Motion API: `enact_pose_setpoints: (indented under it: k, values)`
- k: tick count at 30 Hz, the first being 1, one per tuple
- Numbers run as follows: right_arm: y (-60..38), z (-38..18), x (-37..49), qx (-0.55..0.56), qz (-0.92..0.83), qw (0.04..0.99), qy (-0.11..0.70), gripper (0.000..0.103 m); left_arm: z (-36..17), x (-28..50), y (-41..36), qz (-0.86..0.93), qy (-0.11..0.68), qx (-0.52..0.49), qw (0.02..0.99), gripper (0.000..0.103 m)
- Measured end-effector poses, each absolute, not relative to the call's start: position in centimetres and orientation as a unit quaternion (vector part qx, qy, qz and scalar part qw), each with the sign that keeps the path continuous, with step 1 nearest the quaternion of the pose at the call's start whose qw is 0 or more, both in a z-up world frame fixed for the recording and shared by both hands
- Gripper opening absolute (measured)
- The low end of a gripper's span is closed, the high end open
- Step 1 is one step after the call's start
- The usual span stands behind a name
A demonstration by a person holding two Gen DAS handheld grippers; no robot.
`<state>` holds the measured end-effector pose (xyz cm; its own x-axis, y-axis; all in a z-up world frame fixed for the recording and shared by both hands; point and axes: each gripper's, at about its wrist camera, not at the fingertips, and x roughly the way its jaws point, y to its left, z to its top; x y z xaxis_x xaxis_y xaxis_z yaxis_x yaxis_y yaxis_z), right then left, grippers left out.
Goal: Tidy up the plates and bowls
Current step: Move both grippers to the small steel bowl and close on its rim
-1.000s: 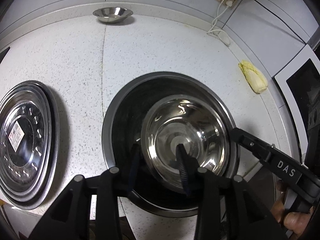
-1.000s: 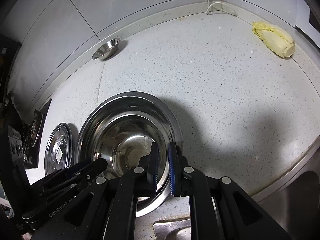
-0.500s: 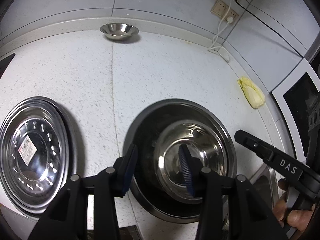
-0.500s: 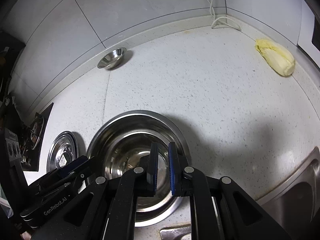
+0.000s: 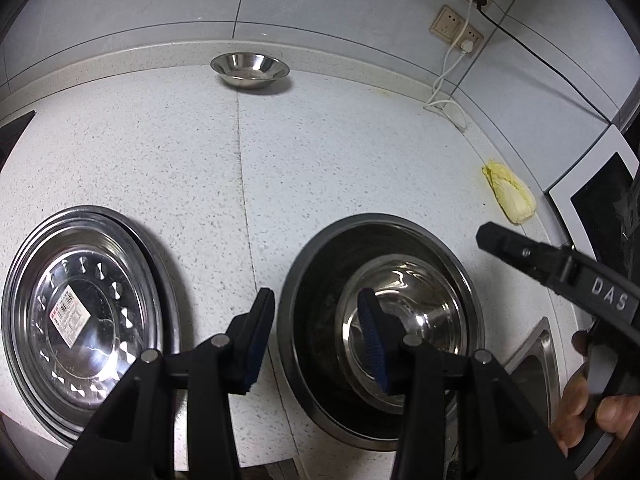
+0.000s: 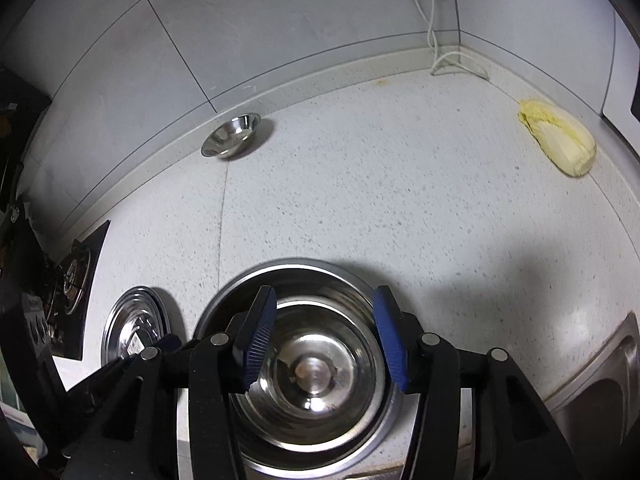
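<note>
A steel bowl (image 5: 404,320) sits nested inside a larger steel bowl (image 5: 316,280) near the counter's front edge; both show in the right wrist view, inner bowl (image 6: 316,376) and outer bowl (image 6: 296,272). My left gripper (image 5: 316,332) is open and empty, raised above the big bowl's left rim. My right gripper (image 6: 326,344) is open and empty above the nested bowls. A stack of steel plates (image 5: 84,312) lies at the left, also in the right wrist view (image 6: 134,332). A small steel bowl (image 5: 250,69) stands by the back wall (image 6: 232,136).
A yellow cabbage (image 5: 510,196) lies at the right near a white appliance (image 5: 592,196). A white cable (image 6: 452,56) runs from wall sockets onto the counter. A sink (image 6: 600,380) is at the front right, a gas hob (image 6: 68,276) at the far left.
Both grippers have lifted up and back from the nested bowls. The right gripper, shut on the inner bowl's rim before, has opened and let go. The left gripper stays open.
</note>
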<state>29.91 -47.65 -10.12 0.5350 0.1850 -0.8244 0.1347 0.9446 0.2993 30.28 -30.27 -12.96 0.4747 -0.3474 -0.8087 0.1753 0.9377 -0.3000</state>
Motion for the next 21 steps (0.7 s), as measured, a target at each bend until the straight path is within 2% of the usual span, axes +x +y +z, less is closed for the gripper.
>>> enact_pose_setpoints:
  k: [11, 21]
  values:
    - [-45.0, -9.5, 33.9, 0.142, 0.029, 0.862, 0.485, 0.049, -12.4, 34.8, -26.2, -0.135, 0.499, -0.123, 0.847, 0.042]
    - [-41.9, -8.9, 39.9, 0.127, 0.057, 0.865, 0.482, 0.05, -9.6, 40.6, -21.0, -0.088, 0.463, -0.136, 0.871, 0.042]
